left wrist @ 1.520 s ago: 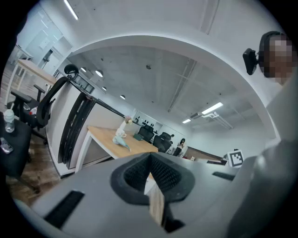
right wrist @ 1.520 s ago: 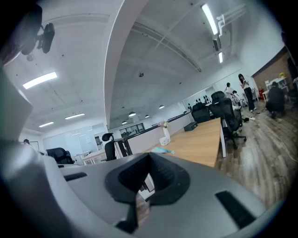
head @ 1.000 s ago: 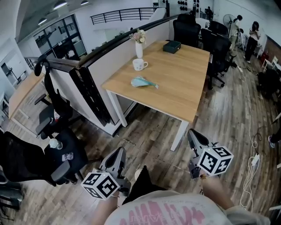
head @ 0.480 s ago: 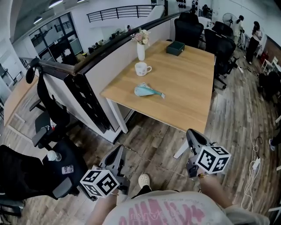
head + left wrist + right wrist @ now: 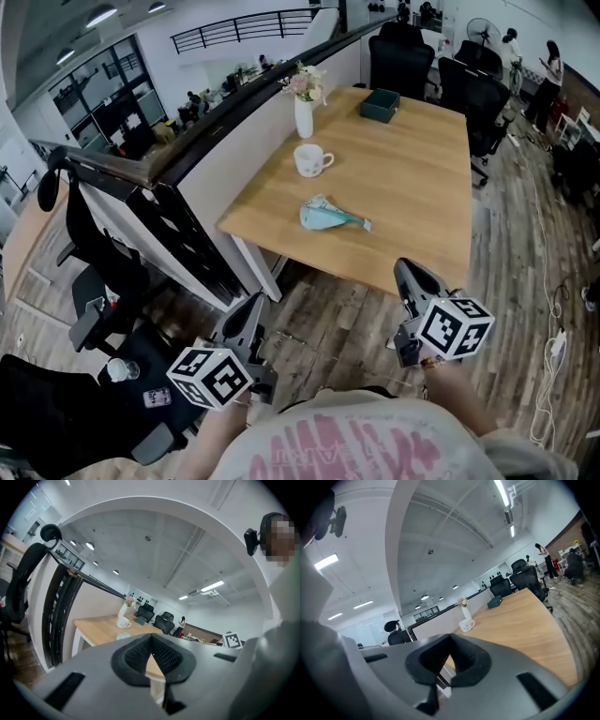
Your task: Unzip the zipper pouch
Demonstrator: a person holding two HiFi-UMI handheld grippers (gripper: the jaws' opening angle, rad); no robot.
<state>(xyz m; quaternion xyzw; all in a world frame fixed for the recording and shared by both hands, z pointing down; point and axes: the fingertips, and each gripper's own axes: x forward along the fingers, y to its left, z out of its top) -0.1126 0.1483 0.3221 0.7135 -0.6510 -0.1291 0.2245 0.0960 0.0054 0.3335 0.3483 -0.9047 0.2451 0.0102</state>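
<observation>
A teal zipper pouch (image 5: 330,217) lies flat on the wooden table (image 5: 412,178), near its front edge. It also shows as a small pale shape (image 5: 123,636) in the left gripper view, and I cannot see it in the right gripper view. My left gripper (image 5: 251,323) is held over the floor, short of the table's front left corner, shut and holding nothing. My right gripper (image 5: 405,275) is just short of the table's front edge, to the right of the pouch, also shut and holding nothing. Both point roughly level toward the table.
On the table behind the pouch are a white mug (image 5: 309,160), a vase of flowers (image 5: 304,112) and a dark box (image 5: 380,104). A partition (image 5: 187,178) runs along the table's left side. Black office chairs (image 5: 403,61) stand at the far end, another (image 5: 84,281) at my left.
Both grippers and the head view have moved toward the table. The table and pouch now sit closer and lower in the view. Both grippers have stayed shut.
</observation>
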